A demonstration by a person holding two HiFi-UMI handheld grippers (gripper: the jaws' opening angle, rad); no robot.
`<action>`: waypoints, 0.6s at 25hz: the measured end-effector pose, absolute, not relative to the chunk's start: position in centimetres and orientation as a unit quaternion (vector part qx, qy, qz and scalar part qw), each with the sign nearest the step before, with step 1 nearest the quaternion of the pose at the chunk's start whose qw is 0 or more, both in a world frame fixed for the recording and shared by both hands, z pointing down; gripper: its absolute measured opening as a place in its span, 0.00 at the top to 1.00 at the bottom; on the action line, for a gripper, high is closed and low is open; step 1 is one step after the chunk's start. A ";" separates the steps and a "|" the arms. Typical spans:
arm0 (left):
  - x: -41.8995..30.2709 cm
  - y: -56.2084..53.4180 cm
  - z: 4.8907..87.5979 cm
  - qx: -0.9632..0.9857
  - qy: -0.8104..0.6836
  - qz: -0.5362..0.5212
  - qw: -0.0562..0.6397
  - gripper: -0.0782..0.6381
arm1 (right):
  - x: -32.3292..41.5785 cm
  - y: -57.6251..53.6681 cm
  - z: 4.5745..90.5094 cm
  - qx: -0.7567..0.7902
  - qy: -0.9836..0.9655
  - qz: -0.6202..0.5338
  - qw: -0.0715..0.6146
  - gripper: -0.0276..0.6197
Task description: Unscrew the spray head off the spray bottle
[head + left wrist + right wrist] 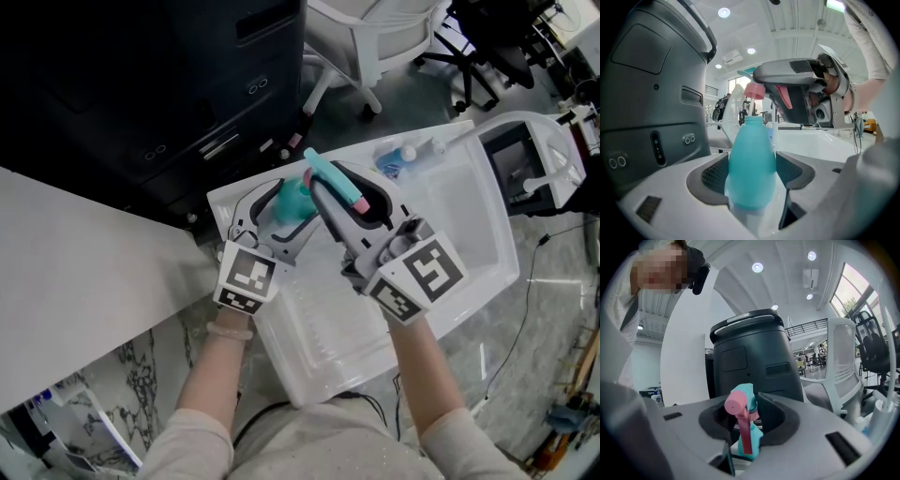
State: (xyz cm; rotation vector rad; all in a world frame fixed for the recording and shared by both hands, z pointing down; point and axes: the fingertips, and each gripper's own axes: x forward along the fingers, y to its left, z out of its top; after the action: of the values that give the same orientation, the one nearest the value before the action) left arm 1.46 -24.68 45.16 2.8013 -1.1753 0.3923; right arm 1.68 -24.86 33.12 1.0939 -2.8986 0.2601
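Step in hand: parting head from bottle.
- Left tool: jaws wide, clamped on teal spray bottle, held above white tray.
- Right tool: jaws narrow, gripping spray head just above bottle neck.
- Neck rim looks bare; thread judged free.
- Next: lift head straight clear, bottle held steady.

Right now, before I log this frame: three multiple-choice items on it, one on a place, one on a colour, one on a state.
1. Where is the bottle?
A. between the left gripper's jaws
B. standing on a shelf
C. inside a bag

2. What colour is the spray head's nozzle?
A. white
B. pink
C. black

3. How is the right gripper?
A. open, empty
B. shut on nothing
C. shut on the spray head

Answers:
1 A, both pads hug the bottle's sides.
2 B, the round nozzle tip is pink.
3 C, the spray head sits clamped between its pads.
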 end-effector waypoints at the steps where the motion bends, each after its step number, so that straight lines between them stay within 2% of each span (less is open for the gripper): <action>1: 1.5 -24.7 45.2 0.914 -0.384 0.128 0.040 0.45 | 1.8 -24.9 32.9 0.350 -0.932 0.086 0.017 0.78; 15: 1.4 -24.6 45.7 0.913 -0.383 0.132 0.053 0.45 | 2.4 -24.4 28.8 0.342 -0.936 0.084 0.016 0.79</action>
State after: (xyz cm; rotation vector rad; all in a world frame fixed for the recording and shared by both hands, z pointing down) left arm 1.44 -24.60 45.74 2.7733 -1.1652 0.4016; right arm 2.41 -24.40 28.76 1.0624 -2.9100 0.2614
